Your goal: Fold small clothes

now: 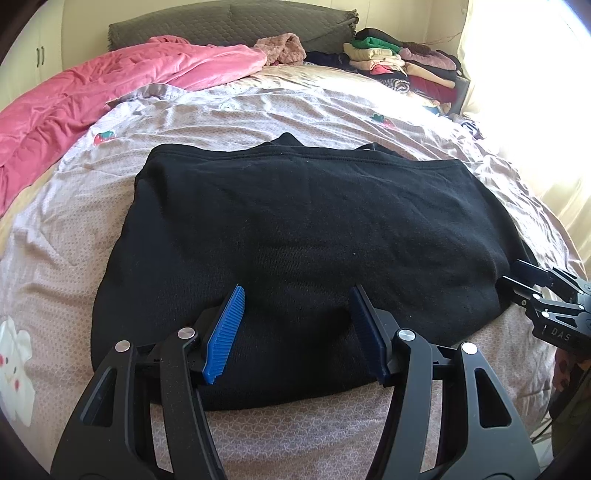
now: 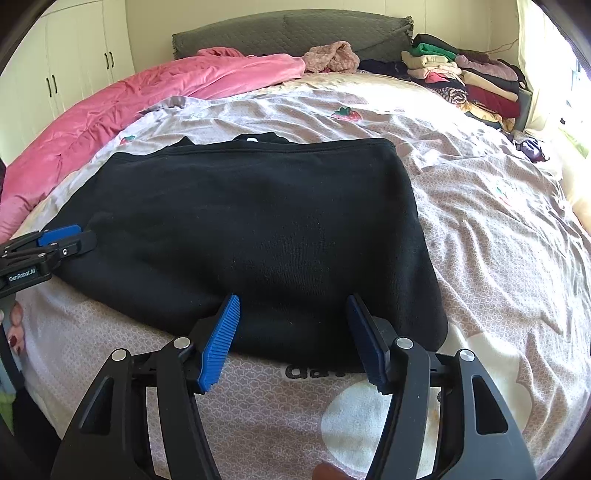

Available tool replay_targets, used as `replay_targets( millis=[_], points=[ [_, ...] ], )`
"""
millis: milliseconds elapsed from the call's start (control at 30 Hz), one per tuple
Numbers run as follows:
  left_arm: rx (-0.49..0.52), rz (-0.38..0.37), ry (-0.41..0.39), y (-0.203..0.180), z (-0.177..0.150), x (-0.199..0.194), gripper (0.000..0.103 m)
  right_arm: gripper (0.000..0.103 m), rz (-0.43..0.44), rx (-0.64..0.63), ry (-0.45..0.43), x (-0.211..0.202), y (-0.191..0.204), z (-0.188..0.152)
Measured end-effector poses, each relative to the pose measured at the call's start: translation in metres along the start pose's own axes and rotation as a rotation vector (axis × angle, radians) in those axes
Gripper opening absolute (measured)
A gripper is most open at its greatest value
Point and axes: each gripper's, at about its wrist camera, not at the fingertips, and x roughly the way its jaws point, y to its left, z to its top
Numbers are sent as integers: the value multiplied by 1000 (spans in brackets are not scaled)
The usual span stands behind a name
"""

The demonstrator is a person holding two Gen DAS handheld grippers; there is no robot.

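Left wrist view
- Garment: black knit sweatshirt (image 1: pixel 303 236), folded into a broad rectangle, lies flat on the pale pink patterned bed sheet (image 1: pixel 258 110); a seam runs along its far edge.
- Left gripper (image 1: pixel 295 325): black frame with blue ribbed pads (image 1: pixel 225 332); fingers spread wide, nothing between them; tips sit over the near edge of the garment.
- Right gripper (image 1: pixel 517 280): enters at the right edge, at the garment's near right corner; finger spacing cannot be told from this view.
- Background: crumpled pink quilt (image 1: pixel 92 99) at the far left; stack of folded clothes in mixed colours (image 1: pixel 402 62) at the far right; grey quilted headboard (image 1: pixel 236 22) behind.

Right wrist view
- Garment: same black sweatshirt (image 2: pixel 251 229) lies ahead and to the left, flat on the sheet (image 2: pixel 480 206).
- Right gripper (image 2: pixel 291 332): fingers wide apart, holding nothing; pads (image 2: pixel 218 343) straddle the garment's near edge close to its right corner.
- Left gripper (image 2: pixel 70 240): visible at the left edge, touching the garment's left side; spread not readable here.
- Background: pink quilt (image 2: pixel 166 92), clothes stack (image 2: pixel 469 77), white wardrobe doors (image 2: pixel 74 66).
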Motion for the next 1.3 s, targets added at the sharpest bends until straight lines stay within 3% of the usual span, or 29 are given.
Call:
replay_targets(
  millis=[267, 400, 733, 767, 800, 967, 1300],
  points=[
    [-21, -20, -4, 3, -1, -4, 52, 63, 22, 24, -6, -6, 2, 4],
    [-32, -40, -11, 3, -1, -9, 59, 78, 37, 34, -40, -19, 3, 6],
    [-67, -15, -51, 12, -2, -29, 82, 80, 39, 13, -84, -38, 7, 7],
    [-72, -14, -53, 13, -2, -32, 84, 83, 40, 14, -88, -40, 8, 7],
    [-72, -11, -56, 14, -2, -33, 87, 96, 43, 14, -90, -40, 9, 8],
    [-64, 12, -78, 14, -1, -43, 93, 97, 52, 5, -119, -49, 16, 11],
    [-73, 37, -98, 23, 1, -59, 93, 97, 74, -51, -140, -61, 40, 17]
  ],
)
